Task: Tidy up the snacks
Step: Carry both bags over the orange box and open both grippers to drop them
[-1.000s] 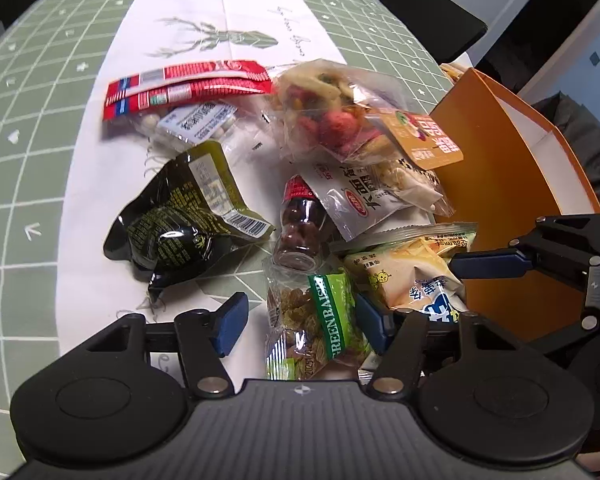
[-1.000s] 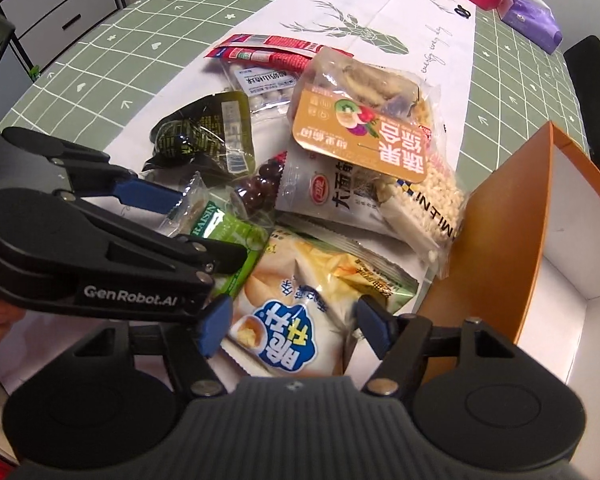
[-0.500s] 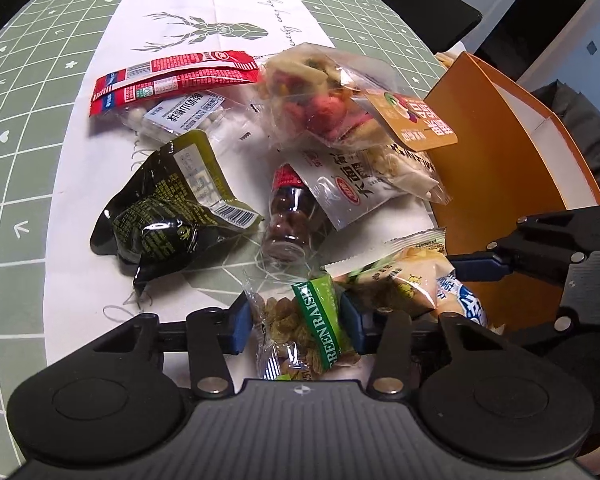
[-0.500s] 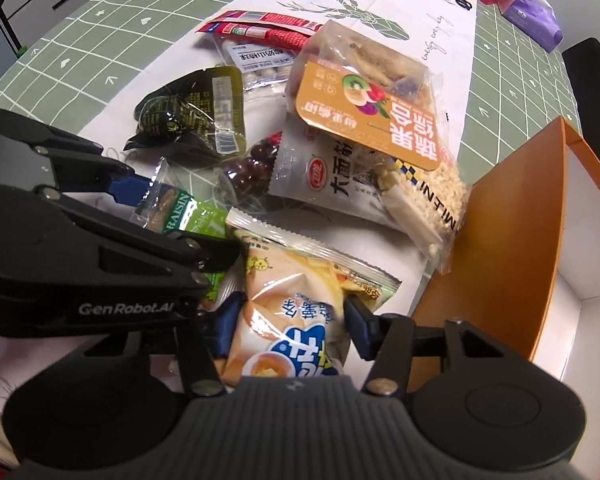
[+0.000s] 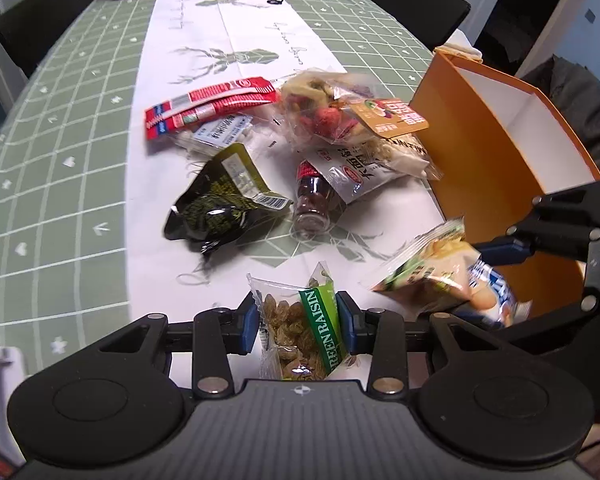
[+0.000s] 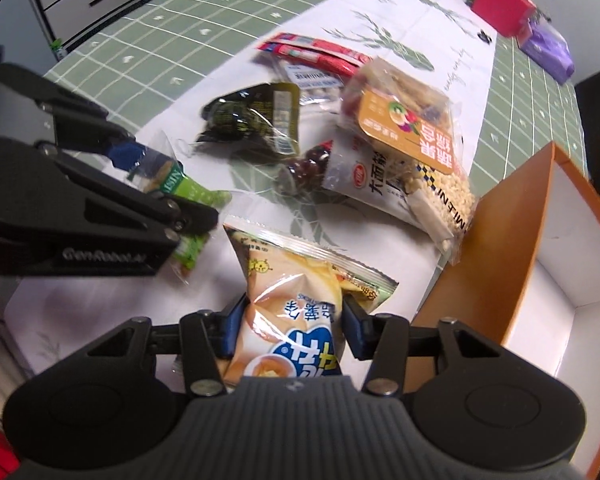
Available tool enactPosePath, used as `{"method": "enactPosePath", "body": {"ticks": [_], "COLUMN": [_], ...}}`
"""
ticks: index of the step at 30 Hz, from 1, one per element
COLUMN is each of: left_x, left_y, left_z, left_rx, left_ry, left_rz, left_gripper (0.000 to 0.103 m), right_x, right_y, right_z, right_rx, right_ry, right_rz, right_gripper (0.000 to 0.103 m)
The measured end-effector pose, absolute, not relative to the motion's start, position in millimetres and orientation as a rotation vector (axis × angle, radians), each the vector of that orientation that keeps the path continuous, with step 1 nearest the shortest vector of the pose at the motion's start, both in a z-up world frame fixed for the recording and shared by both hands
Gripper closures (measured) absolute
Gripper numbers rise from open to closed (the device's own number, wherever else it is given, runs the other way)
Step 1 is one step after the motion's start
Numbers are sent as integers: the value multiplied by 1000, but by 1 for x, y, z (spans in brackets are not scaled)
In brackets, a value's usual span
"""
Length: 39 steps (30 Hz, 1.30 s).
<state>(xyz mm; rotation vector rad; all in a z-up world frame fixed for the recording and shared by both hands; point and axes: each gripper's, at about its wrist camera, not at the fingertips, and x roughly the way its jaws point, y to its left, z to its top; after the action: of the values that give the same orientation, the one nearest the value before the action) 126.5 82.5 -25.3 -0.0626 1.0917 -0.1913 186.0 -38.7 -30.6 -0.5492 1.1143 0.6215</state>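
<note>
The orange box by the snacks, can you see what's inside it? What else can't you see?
- Orange box: the right wrist view shows only a white inner corner; the picture edge cuts off the rest. In the left wrist view its own wall hides the floor.
- Raisin packet: its bottom is hidden behind the left gripper body.
- Yellow chip bag: its lower end is hidden under the right gripper.

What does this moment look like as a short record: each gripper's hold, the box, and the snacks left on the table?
left gripper: shut on green raisin packet, jaws just closing
right gripper: shut on yellow chip bag
orange box: open, inside looks empty
left on table runner: dark green pouch, red sausage packs, dried fruit bag
</note>
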Motion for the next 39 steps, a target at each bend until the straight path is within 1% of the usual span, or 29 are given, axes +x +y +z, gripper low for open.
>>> {"method": "enactPosePath", "body": {"ticks": [7, 11, 16, 21, 25, 29, 39], "left_x": [104, 95, 84, 80, 82, 88, 117], "left_y": [79, 68, 41, 0, -35, -73, -132], "left_z": [12, 42, 81, 107, 113, 107, 61], "left_rx": [38, 116, 208, 303, 370, 443, 543], "left_ry": [1053, 997, 887, 801, 761, 750, 821], "left_rz": [-185, -208, -266, -356, -418, -488, -657], "left_gripper": [60, 60, 60, 60, 60, 60, 60], "right_x": [159, 147, 139, 142, 150, 157, 178], "right_y": [-53, -67, -93, -129, -157, -182, -234], "right_z": [9, 39, 74, 92, 88, 75, 28], "right_rx": [-556, -548, -535, -506, -485, -474, -447], "right_ry": [1033, 963, 888, 881, 905, 943, 1046], "right_rz": [656, 661, 619, 549, 494, 457, 464], "right_gripper": [55, 55, 55, 55, 55, 55, 55]}}
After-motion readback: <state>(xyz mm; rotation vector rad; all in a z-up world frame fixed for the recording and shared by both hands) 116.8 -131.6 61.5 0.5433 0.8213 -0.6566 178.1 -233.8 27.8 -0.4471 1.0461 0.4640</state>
